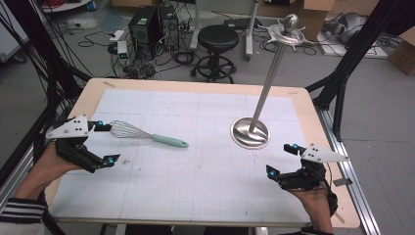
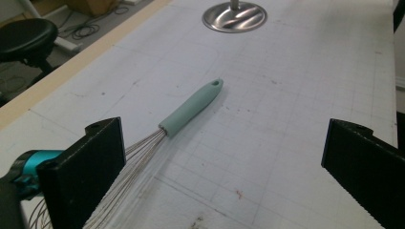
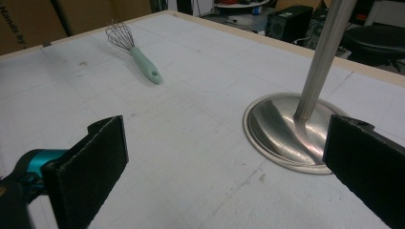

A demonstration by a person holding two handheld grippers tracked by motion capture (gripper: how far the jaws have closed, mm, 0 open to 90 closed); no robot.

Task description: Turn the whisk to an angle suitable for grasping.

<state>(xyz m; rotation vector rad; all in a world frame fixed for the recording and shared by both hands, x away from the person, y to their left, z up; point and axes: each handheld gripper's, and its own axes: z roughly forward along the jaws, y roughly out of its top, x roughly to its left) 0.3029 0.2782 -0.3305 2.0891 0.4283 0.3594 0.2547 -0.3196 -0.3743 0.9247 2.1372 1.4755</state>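
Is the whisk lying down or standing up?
Lying down. The whisk rests flat on the table, its wires beside the open left gripper and its green handle pointing toward the metal stand.

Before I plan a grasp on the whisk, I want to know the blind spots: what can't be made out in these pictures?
- Whisk wire head: in the left gripper view, partly hidden behind the left tongs and cut off by the bottom edge.
- Stand's pole: in the right gripper view, its top is cut off by the upper edge.
- Stand's base: its right side is hidden behind the right tongs.
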